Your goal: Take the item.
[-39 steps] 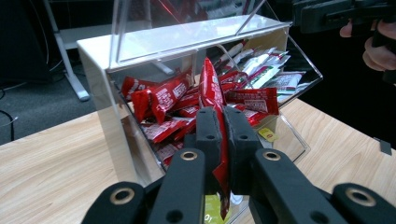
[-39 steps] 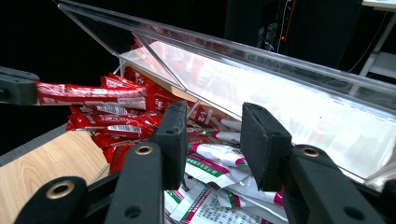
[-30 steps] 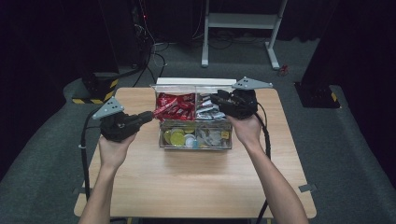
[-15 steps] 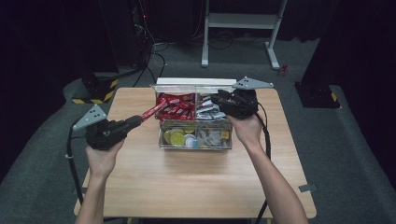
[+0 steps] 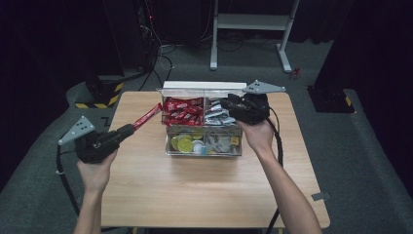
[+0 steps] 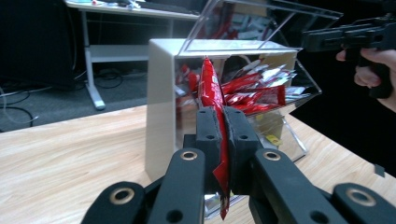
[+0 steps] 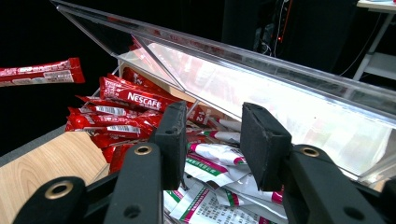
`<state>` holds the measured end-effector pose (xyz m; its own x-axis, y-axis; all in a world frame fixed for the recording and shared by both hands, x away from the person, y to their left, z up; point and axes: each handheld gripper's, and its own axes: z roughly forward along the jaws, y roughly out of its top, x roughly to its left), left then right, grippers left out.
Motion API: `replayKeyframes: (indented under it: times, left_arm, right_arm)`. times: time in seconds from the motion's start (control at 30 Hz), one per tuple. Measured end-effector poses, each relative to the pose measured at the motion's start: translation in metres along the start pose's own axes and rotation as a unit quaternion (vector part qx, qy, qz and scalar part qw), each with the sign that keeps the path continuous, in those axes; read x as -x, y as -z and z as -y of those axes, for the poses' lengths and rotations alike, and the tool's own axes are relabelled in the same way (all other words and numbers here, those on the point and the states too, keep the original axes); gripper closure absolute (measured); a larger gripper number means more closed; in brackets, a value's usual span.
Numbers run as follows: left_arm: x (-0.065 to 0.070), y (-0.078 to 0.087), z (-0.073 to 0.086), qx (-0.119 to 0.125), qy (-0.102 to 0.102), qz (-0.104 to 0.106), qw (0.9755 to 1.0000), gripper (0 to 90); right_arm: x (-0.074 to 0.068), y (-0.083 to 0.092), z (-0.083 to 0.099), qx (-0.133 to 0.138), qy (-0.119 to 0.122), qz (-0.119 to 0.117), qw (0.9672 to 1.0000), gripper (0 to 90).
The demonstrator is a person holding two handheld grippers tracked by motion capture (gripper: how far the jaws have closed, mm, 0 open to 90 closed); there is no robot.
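High view: the left gripper point(image 5: 127, 129) is clamping 1 red sachet point(image 5: 147, 116) and carrying it out over the table point(image 5: 204, 190), left of the clear box point(image 5: 203, 148). Since the earlier frames it has drawn away leftward. Judged next: lower the sachet onto bare wood and let go. The right gripper point(image 5: 228, 103) is hanging with jaws parted, empty, above the silver sachets point(image 5: 217, 117), its place unchanged.
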<state>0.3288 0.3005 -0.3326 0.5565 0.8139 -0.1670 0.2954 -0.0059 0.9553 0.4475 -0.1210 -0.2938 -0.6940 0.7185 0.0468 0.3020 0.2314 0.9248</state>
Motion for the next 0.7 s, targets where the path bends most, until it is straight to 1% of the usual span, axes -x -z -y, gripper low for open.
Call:
replayKeyframes:
  times: [0.07, 0.13, 0.17, 0.3, 0.33, 0.37, 0.4, 0.43, 0.5, 0.6, 0.67, 0.7]
  left_arm:
    - [-0.004, 0.002, 0.003, 0.002, 0.010, -0.002, 0.9999, 85.8]
    - [-0.006, 0.004, 0.005, 0.001, 0.011, -0.004, 0.9999, 85.9]
    - [-0.006, 0.005, 0.006, 0.000, 0.010, -0.007, 0.9999, 85.9]
    - [-0.014, 0.009, 0.014, 0.003, 0.021, -0.022, 0.9995, 85.9]
    - [-0.015, 0.010, 0.016, 0.003, 0.022, -0.025, 0.9994, 85.9]
    - [-0.016, 0.010, 0.021, 0.002, 0.018, -0.036, 0.9992, 85.8]
    - [-0.016, 0.010, 0.021, 0.002, 0.018, -0.036, 0.9992, 85.9]
    - [-0.017, 0.010, 0.024, 0.003, 0.017, -0.043, 0.9989, 85.9]
    - [-0.021, 0.007, 0.030, 0.003, 0.022, -0.051, 0.9985, 85.9]
    - [-0.022, 0.005, 0.033, 0.003, 0.025, -0.056, 0.9981, 85.9]
    - [-0.022, 0.004, 0.039, 0.001, 0.020, -0.064, 0.9978, 85.9]
    - [-0.022, 0.004, 0.039, 0.001, 0.020, -0.064, 0.9978, 85.9]
  right_arm:
    - [0.001, 0.000, -0.001, 0.000, -0.001, -0.001, 1.0000, 61.1]
    - [0.001, 0.000, -0.001, -0.001, 0.002, 0.000, 1.0000, 61.3]
    - [0.001, 0.000, -0.001, -0.001, 0.002, 0.000, 1.0000, 61.3]
    - [0.002, 0.000, -0.002, -0.004, 0.003, -0.003, 1.0000, 62.0]
    - [0.002, 0.000, -0.002, -0.004, 0.004, -0.002, 1.0000, 62.0]
    - [0.001, 0.000, -0.002, -0.004, 0.005, -0.001, 1.0000, 61.9]
    - [0.001, 0.000, -0.002, -0.004, 0.005, -0.001, 1.0000, 61.9]
    - [0.001, 0.000, -0.002, -0.004, 0.005, -0.001, 1.0000, 61.9]
    - [0.002, 0.000, -0.002, -0.004, 0.005, -0.001, 1.0000, 61.9]
    - [0.002, 0.000, -0.002, -0.004, 0.004, -0.001, 1.0000, 61.8]
    - [0.001, 0.001, -0.001, -0.003, 0.005, 0.001, 1.0000, 61.8]
    - [0.001, 0.001, -0.001, -0.003, 0.004, 0.001, 1.0000, 61.7]
